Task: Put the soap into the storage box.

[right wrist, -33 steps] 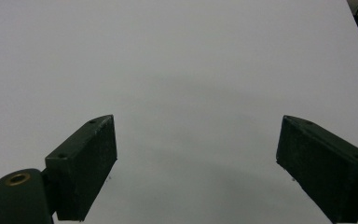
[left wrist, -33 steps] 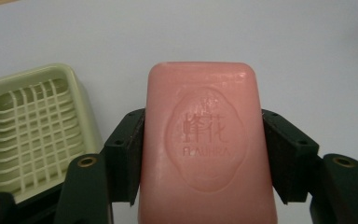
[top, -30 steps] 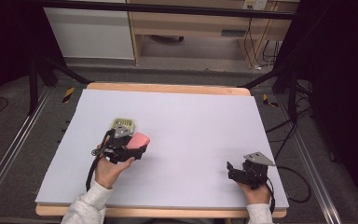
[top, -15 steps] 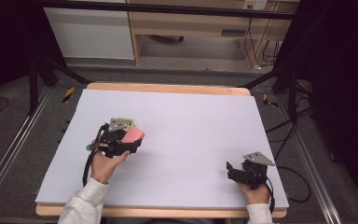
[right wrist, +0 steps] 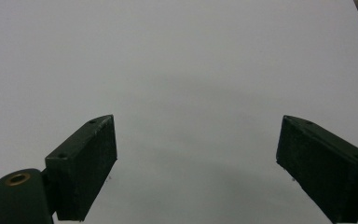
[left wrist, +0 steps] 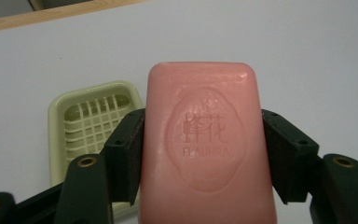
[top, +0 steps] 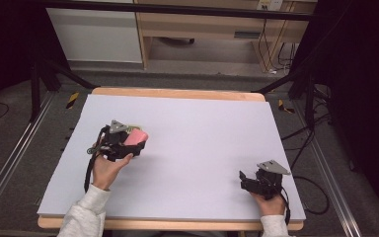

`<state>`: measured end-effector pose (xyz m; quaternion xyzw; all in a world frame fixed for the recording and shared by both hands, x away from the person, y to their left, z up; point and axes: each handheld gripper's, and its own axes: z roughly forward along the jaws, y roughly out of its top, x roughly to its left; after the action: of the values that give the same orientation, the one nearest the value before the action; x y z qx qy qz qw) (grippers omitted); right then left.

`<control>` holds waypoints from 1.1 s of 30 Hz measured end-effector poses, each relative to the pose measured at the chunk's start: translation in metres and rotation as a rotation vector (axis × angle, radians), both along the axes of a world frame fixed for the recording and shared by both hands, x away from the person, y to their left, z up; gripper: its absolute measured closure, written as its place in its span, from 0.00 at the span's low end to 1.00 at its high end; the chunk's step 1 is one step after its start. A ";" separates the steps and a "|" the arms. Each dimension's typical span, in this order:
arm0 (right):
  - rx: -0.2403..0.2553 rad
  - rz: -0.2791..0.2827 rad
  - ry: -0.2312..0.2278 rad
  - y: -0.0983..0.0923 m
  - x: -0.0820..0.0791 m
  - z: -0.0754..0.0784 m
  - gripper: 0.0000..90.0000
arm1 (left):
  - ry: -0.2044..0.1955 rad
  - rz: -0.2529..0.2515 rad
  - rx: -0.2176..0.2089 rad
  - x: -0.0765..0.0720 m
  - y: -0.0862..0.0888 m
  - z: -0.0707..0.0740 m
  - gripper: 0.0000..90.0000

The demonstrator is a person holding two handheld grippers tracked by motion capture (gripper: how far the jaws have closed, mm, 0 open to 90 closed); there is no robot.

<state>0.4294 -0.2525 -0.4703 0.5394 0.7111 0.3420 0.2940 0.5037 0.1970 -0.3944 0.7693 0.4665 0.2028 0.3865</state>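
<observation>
A pink soap bar [left wrist: 205, 140] with an embossed oval stamp sits between the black jaws of my left gripper [left wrist: 203, 126], which is shut on its two long sides. Just beyond it on the white table lies a pale green soap dish [left wrist: 93, 121] with a slotted grid floor. From the high view, the left gripper [top: 128, 143] carries the soap bar [top: 136, 137] at the table's left middle, over most of the dish. My right gripper [top: 244, 178] rests near the front right edge, and its jaws [right wrist: 196, 140] stand wide apart over bare table.
A white sheet [top: 197, 133] covers the wood-edged table [top: 177, 93]. Black frame legs and cables stand on the floor around it, and a wooden cabinet [top: 212, 29] is behind.
The left gripper has carried the soap to the left and farther from the person, ending above the soap dish. The right gripper has stayed put.
</observation>
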 end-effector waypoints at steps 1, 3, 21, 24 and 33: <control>-0.001 0.000 0.000 0.000 0.000 0.000 0.14 | 0.000 0.004 -0.002 0.001 0.001 0.000 0.41; 0.001 0.000 -0.001 0.000 0.000 0.000 0.14 | 0.001 0.009 0.002 0.003 0.003 0.000 0.41; 0.000 0.000 0.004 0.001 0.001 -0.001 0.14 | 0.019 0.054 -0.012 0.030 0.016 -0.005 0.41; 0.001 -0.001 0.006 0.001 0.002 -0.001 0.14 | 0.022 0.067 -0.006 0.034 0.018 -0.008 0.41; -0.005 0.003 0.005 0.003 0.002 -0.001 0.14 | 0.030 0.103 0.009 0.046 0.027 -0.015 0.41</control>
<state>0.4318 -0.2499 -0.4712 0.5382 0.7138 0.3392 0.2929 0.5499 0.2242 -0.4091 0.7490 0.5103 0.2129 0.3650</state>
